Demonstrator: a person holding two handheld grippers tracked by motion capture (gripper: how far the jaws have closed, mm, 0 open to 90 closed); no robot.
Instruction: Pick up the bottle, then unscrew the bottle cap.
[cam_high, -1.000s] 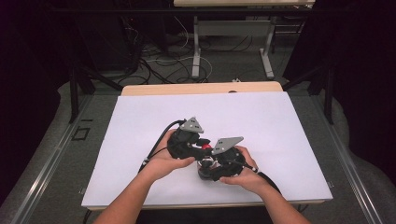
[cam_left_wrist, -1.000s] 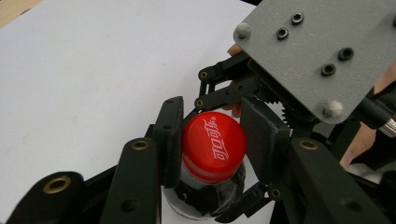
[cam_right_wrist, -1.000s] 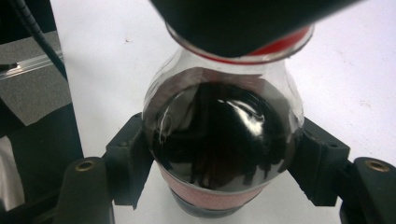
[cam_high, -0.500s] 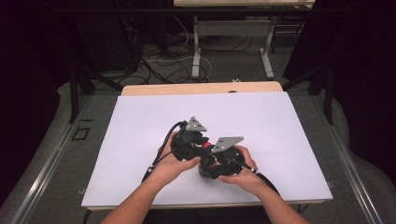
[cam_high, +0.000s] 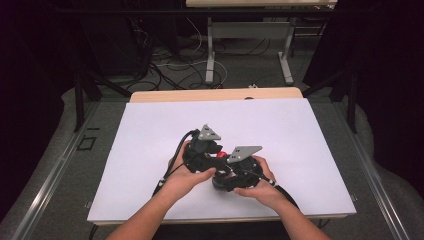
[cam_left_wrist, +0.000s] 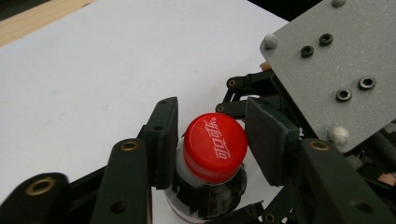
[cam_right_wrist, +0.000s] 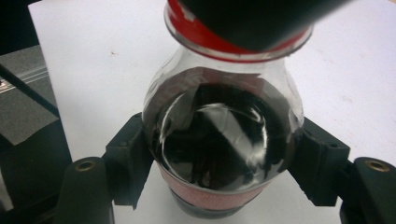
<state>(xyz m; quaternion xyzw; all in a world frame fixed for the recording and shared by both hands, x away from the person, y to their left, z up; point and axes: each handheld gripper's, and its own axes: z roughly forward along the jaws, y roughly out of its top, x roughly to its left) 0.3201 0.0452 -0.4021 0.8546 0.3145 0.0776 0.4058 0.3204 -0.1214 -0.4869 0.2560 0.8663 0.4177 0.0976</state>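
- High view: both hands meet over the near middle of the white desk (cam_high: 150, 135). The left hand-held gripper (cam_high: 216, 152) and right hand-held gripper (cam_high: 222, 176) crowd together, with the red cap (cam_high: 221, 154) just showing between them.
- Left gripper view: the jaws stand either side of the cap (cam_left_wrist: 215, 147) on the bottle (cam_left_wrist: 205, 191), the left pad against the neck, the right pad just beside the cap (contact there is hard to tell). I judge them closing on the cap, not yet firmly clamped. The other gripper's grey plate (cam_left_wrist: 336, 65) sits just right of them.
- Right gripper view: the jaws are clamped on the bottle's (cam_right_wrist: 224, 135) body, at the top edge of its red label, holding it upright on the desk; dark cola fills it.
- Progress, as I judge it: bottle secured, cap on and seemingly unturned; gripping and twisting it off remains.
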